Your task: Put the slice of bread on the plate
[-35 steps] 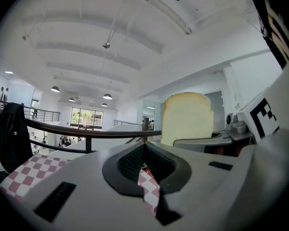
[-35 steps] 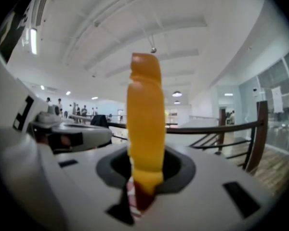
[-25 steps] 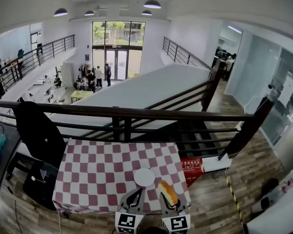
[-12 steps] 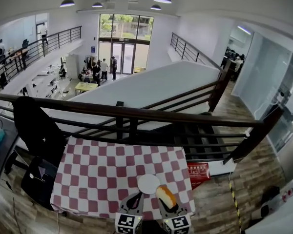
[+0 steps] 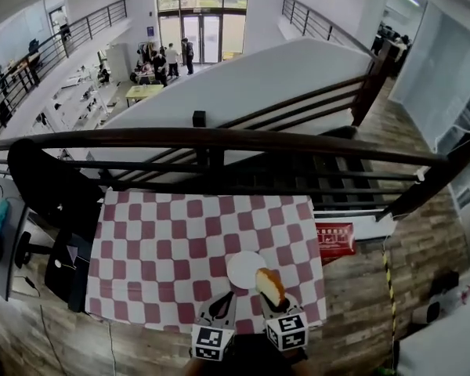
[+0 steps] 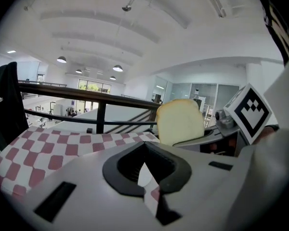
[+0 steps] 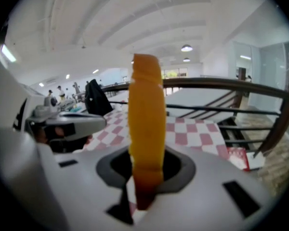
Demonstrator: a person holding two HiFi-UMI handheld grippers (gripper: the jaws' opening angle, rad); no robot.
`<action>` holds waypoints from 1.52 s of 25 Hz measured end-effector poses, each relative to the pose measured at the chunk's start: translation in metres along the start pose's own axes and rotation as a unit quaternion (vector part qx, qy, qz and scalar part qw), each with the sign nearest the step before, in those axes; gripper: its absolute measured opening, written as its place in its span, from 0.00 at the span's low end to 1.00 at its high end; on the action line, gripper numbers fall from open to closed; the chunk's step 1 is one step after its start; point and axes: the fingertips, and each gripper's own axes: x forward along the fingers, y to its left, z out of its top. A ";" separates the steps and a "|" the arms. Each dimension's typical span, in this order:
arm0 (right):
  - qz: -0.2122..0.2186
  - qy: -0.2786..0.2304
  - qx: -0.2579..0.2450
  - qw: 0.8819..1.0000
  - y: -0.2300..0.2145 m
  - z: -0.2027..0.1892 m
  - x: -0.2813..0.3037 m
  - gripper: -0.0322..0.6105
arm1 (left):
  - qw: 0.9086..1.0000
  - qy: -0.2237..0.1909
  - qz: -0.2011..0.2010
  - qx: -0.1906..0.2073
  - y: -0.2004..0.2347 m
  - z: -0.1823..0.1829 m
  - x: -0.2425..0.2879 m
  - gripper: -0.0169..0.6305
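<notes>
You've got the slice of bread point(image 5: 269, 285) pinched edge-up in your right gripper point(image 5: 272, 302), held right by the near rim of the plate point(image 5: 240, 266) on the checkered table point(image 5: 157, 241). So the pickup looks done and only the set-down is left. Your left gripper point(image 5: 222, 300) is idle, jaws nearly together on nothing.

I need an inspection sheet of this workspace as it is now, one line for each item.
Surface: table under a red-and-white checked cloth.
Job's things: white plate, bare; slice of bread held by the right gripper near the plate's right rim.
Clutter: nothing seen.
Grippers: left gripper shut, empty; right gripper shut on the bread.
Cables: nothing seen on the table.
Surroundings: dark railing behind the table; black jacket at left.
</notes>
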 end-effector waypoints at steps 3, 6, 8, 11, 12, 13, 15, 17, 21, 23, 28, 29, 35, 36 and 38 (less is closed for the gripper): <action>0.019 0.039 0.018 0.999 -0.009 -0.018 0.025 0.20 | 1.000 0.028 0.009 -0.008 0.009 -0.020 0.015 0.06; 0.044 0.075 0.039 0.995 -0.012 -0.035 0.048 0.20 | 0.998 0.049 0.021 -0.014 0.020 -0.032 0.029 0.05; 0.060 0.096 0.056 0.992 -0.013 -0.046 0.064 0.20 | 0.998 0.059 0.028 -0.020 0.027 -0.038 0.038 0.05; 0.084 0.124 0.077 0.986 -0.012 -0.061 0.085 0.20 | 0.996 0.074 0.037 -0.032 0.033 -0.047 0.050 0.06; 0.091 0.134 0.084 0.983 -0.011 -0.066 0.091 0.20 | 0.996 0.079 0.039 -0.035 0.035 -0.050 0.053 0.05; 0.098 0.143 0.090 0.981 -0.010 -0.070 0.097 0.20 | 0.995 0.084 0.042 -0.039 0.036 -0.052 0.056 0.06; 0.111 0.162 0.101 0.975 -0.008 -0.077 0.110 0.20 | 0.994 0.093 0.047 -0.044 0.040 -0.057 0.061 0.06; 0.129 0.181 0.114 0.968 -0.005 -0.085 0.125 0.20 | 0.993 0.099 0.051 -0.047 0.043 -0.062 0.067 0.05; 0.160 0.213 0.143 0.953 0.003 -0.097 0.153 0.20 | 0.991 0.109 0.059 -0.051 0.049 -0.072 0.073 0.05; 0.167 0.216 0.161 0.948 0.003 -0.094 0.161 0.20 | 0.990 0.114 0.064 -0.054 0.052 -0.076 0.074 0.05; 0.186 0.239 0.236 0.923 -0.002 -0.095 0.171 0.20 | 0.987 0.125 0.080 -0.061 0.059 -0.085 0.070 0.06; 0.182 0.246 0.244 0.920 -0.005 -0.097 0.172 0.21 | 0.987 0.126 0.082 -0.062 0.060 -0.085 0.069 0.06; 0.085 0.286 0.157 0.942 -0.033 -0.103 0.169 0.46 | 0.986 0.122 0.090 -0.067 0.064 -0.082 0.065 0.05; 0.067 0.291 0.142 0.944 -0.038 -0.104 0.167 0.54 | 0.986 0.122 0.091 -0.067 0.064 -0.080 0.065 0.06; 0.037 0.298 0.124 0.946 -0.046 -0.105 0.160 0.64 | 0.986 0.124 0.093 -0.065 0.065 -0.080 0.064 0.06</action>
